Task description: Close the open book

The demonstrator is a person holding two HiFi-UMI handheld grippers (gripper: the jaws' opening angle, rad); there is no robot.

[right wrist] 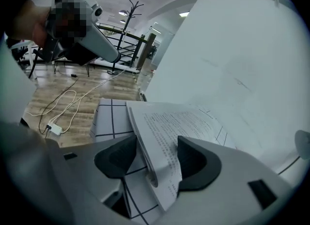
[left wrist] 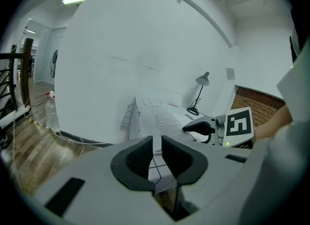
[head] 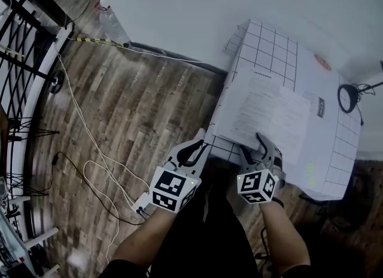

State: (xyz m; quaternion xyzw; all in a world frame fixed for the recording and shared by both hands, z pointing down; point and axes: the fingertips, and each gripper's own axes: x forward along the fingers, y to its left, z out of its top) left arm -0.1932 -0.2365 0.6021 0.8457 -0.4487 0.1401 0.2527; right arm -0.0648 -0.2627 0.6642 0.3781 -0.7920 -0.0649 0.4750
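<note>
The open book (head: 263,112) lies on a table under a white grid cover (head: 272,49), its printed pages facing up. My right gripper (head: 260,146) is at the book's near edge. In the right gripper view its jaws (right wrist: 150,160) stand open, with the loose edge of the pages (right wrist: 162,137) between them and a gap on the left pad's side. My left gripper (head: 200,140) is at the table's near left edge. In the left gripper view its jaws (left wrist: 156,154) are close together on a strip of the grid cover (left wrist: 157,166).
A black desk lamp (head: 349,97) stands at the table's far right. White cables (head: 90,145) and a plug strip (head: 140,205) lie on the wooden floor to the left. A black railing (head: 24,49) and a plastic bottle (head: 111,20) are by the wall.
</note>
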